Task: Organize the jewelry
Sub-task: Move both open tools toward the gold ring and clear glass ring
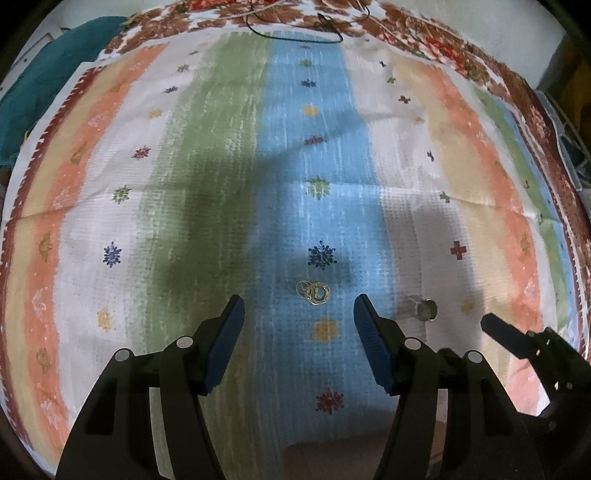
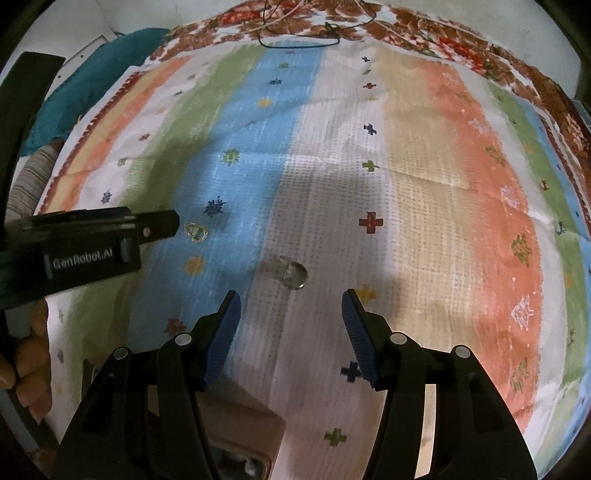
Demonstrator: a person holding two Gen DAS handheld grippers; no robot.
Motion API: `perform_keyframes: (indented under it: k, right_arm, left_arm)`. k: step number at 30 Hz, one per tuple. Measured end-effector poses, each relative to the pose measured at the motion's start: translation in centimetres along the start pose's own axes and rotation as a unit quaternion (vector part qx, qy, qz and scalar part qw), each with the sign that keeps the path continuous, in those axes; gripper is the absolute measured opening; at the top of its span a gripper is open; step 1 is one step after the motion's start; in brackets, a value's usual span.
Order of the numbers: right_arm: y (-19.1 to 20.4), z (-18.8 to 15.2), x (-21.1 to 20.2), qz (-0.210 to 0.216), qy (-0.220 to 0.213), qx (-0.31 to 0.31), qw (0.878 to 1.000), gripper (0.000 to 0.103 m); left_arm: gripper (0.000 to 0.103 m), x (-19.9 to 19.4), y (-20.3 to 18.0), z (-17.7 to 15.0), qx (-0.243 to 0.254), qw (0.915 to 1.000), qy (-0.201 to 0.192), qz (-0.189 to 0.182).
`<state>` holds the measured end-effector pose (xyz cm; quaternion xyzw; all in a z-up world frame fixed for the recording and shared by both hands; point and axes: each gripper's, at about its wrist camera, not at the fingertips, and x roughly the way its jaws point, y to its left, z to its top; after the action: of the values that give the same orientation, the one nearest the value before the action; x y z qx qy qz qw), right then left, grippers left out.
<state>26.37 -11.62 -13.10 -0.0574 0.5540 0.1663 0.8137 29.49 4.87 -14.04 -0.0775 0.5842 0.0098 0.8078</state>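
I had left gripper (image 1: 298, 308) jaws apart, nothing between; small cluster of thin gold rings (image 1: 314, 292) lay on blue stripe just beyond tips, centre of frame. Right gripper (image 2: 290, 304) jaws also apart, empty; small clear round piece with silver rim (image 2: 293, 275) ahead, blurred, kind unclear. Striped woven cloth (image 2: 424, 177) underneath. Dark cord (image 1: 295, 35) at top edge, cut off.

Left gripper (image 1: 299, 310), jaws apart and empty, above a striped cloth (image 1: 221, 155) printed with small motifs. Gold rings (image 1: 314, 292), linked in a cluster, lie on the blue stripe just ahead of the blue finger pads (image 1: 225, 343). A silver ring (image 1: 424, 308) lies near, to their right. Right gripper (image 1: 517, 339) enters at lower right.
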Motion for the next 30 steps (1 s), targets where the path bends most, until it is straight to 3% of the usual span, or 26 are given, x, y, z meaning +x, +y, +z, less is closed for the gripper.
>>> perform_keyframes:
  k: [12,14,17,23,30]
  right_arm:
    - [0.3,1.2,2.3,-0.006,0.014,-0.017,1.0,0.057]
    - [0.4,1.3,2.5,-0.006,0.016,-0.018,1.0,0.05]
    - [0.4,1.4,2.8,-0.007,0.021,-0.02,1.0,0.049]
    - [0.2,1.5,3.9,-0.009,0.033,-0.02,0.999,0.043]
    - [0.1,1.8,4.6,-0.009,0.037,-0.019,0.999,0.04]
  left_arm:
    - [0.053,2.1,0.0,0.7,0.001,0.9995,0.026,-0.019]
    - [0.053,2.4,0.0,1.0,0.003,0.9993,0.03,-0.023]
    - [0.051,2.9,-0.3,1.2,0.008,0.9988,0.038,-0.029]
    - [0.034,4.2,-1.0,1.1,0.022,0.9975,0.056,-0.037]
    - [0.031,4.7,-1.0,1.4,0.026,0.998,0.049,-0.032]
